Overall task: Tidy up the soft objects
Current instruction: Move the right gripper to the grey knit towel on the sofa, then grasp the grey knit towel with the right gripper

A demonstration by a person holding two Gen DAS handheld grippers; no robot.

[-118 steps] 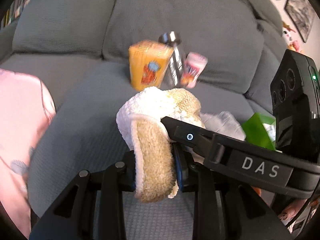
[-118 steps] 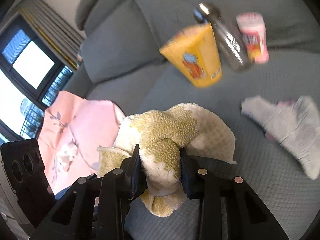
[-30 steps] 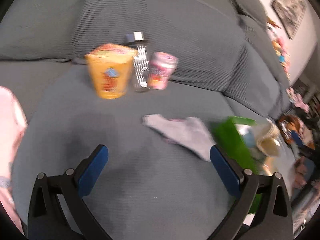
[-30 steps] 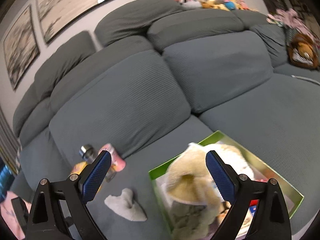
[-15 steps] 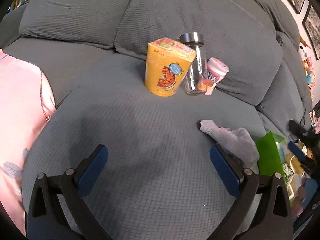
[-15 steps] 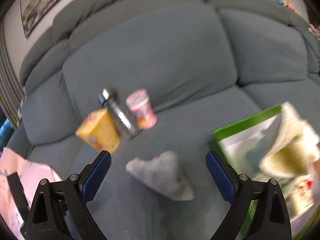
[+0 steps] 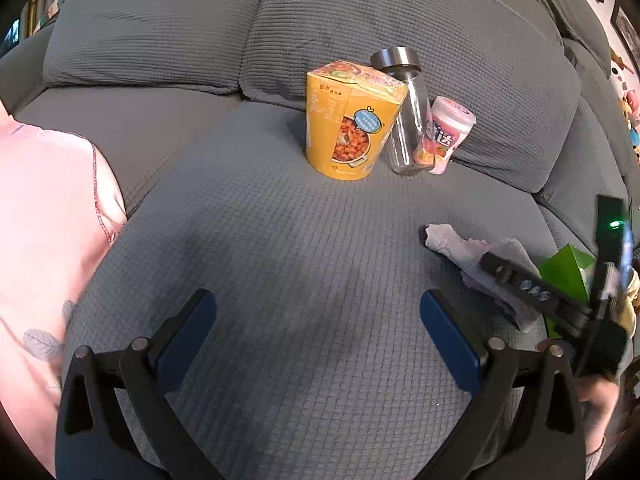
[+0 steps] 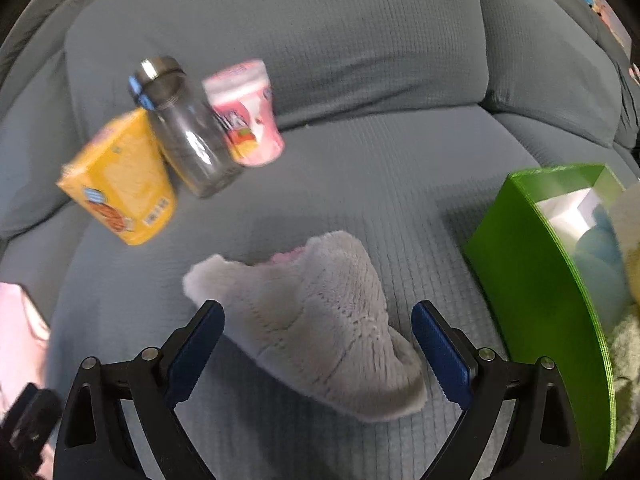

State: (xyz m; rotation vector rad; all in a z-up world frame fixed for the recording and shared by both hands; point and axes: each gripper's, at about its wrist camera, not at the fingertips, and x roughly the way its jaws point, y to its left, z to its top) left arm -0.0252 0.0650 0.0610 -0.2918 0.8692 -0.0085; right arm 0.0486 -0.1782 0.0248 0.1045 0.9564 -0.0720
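Observation:
A grey fluffy cloth (image 8: 316, 320) with a bit of pink lies on the grey sofa seat (image 8: 380, 168). My right gripper (image 8: 318, 344) is open, its jaws spread on either side of the cloth, just above it. The cloth also shows in the left wrist view (image 7: 472, 252), partly behind the right gripper's body (image 7: 536, 288). A green box (image 8: 532, 264) to the right holds a yellow towel (image 8: 632, 240) and a blue soft thing (image 8: 600, 256). My left gripper (image 7: 318, 332) is open and empty over the bare seat.
A yellow noodle cup (image 7: 350, 120), a clear bottle with a metal cap (image 7: 406, 116) and a pink container (image 7: 446, 134) stand against the back cushion. A pink garment (image 7: 44, 240) lies at the left. The green box (image 7: 564, 268) stands at the seat's right edge.
Both grippers let go of the yellow towel, which now lies in the green box. My right gripper has swung back and come down over the grey cloth. My left gripper hangs open.

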